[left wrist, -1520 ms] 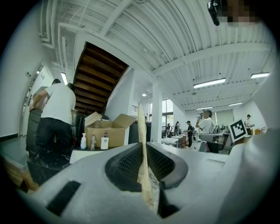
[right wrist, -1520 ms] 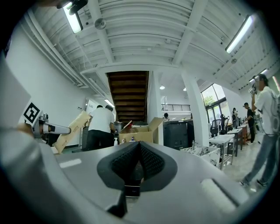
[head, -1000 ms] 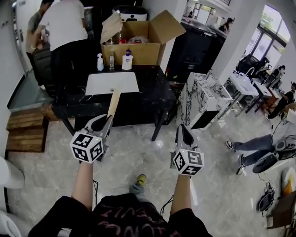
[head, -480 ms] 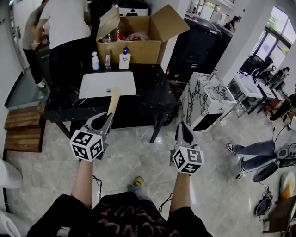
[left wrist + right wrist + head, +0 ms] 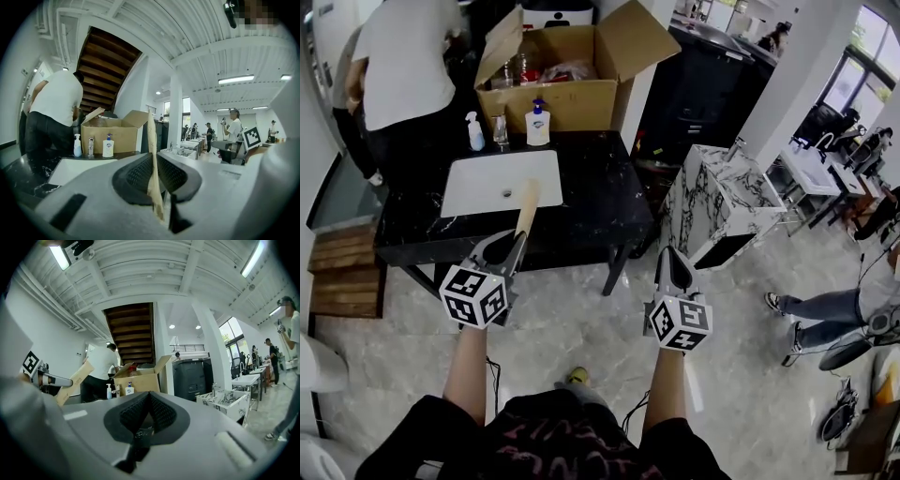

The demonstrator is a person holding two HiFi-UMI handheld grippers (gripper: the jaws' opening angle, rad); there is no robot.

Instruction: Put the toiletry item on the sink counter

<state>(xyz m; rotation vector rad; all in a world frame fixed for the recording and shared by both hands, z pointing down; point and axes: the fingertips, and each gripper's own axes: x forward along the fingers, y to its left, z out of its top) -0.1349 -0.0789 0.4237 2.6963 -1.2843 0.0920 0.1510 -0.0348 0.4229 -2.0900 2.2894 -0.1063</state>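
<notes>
Scene at the black counter, seen from the tiled floor in front of it. The left tongs are clenched on the toiletry item, a flat tan packet gripped at its lower end. The rest of it juts past the tips toward the counter. It is carried in the air and has not been set down. From above, its free end overlaps the near edge of the white sink basin. In the left gripper view the packet stands edge-on between the two pads, with the counter ahead of it.

The right tongs are pressed together with nothing between them, held beside the left pair and clear of the counter.

Along the counter's back edge stand a spray bottle, a small clear item and a pump soap bottle. An open cardboard box stands just behind them. A person in a white shirt stands at the far left corner. A marble-patterned vanity stands to the right.
</notes>
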